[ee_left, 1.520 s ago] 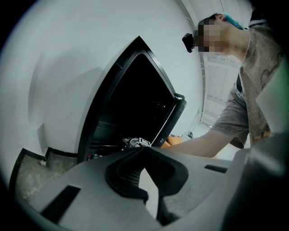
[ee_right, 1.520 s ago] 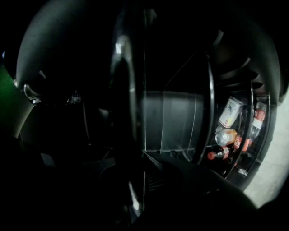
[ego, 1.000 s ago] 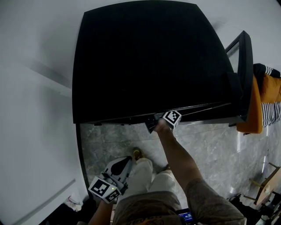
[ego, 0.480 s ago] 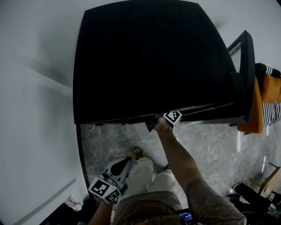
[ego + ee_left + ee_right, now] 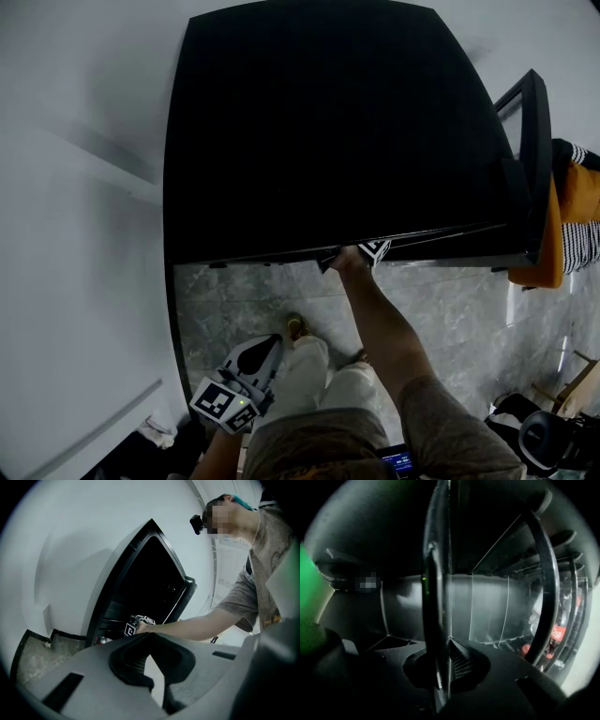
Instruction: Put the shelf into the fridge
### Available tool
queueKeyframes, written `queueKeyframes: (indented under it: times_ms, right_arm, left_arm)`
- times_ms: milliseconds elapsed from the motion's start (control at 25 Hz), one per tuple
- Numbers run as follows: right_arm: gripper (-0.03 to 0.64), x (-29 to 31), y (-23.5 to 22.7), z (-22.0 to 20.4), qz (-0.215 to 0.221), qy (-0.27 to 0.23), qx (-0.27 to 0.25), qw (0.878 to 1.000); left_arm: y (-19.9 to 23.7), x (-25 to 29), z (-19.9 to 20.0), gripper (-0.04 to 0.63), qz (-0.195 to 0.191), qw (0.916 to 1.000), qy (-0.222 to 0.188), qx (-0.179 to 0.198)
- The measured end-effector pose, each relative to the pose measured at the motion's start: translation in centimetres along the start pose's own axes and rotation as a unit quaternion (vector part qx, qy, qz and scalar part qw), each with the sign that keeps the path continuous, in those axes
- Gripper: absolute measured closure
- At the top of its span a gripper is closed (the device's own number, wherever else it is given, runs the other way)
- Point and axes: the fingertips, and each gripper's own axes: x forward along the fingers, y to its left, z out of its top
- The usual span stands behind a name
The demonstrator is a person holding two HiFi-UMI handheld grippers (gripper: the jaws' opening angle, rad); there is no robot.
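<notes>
Bottles [image 5: 555, 633] occupy the fridge [image 5: 328, 131] bottom; its doorway gapes, door [image 5: 531, 159] standing aside right.

Soft, even light is washing the white walls [image 5: 75, 112] in the head view, while the fridge [image 5: 328, 131] is reading as flat, detailless black. Fisheye bending is curving every edge. The right gripper view is showing dim, grainy murk, with thin glints running along the shelf [image 5: 437, 602] and a green flare smearing the left edge.

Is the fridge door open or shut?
Open. The door stands away from the fridge, and the right gripper reaches inside holding the shelf.
</notes>
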Motion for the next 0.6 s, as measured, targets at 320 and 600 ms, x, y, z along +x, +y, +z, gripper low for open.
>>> queueKeyframes:
  times_ms: [320, 600]
  right_arm:
    - [0.591, 0.3, -0.4, 1.6, 0.010, -0.033, -0.004, 0.999]
    - [0.589, -1.1, 2.7, 0.9, 0.024, -0.039, 0.001, 0.999]
  left_arm:
    - [-0.1, -0.2, -0.3, 0.591, 0.001, 1.0000, 0.002, -0.001]
    - [-0.2, -0.5, -0.3, 0.591, 0.003, 1.0000, -0.002, 0.002]
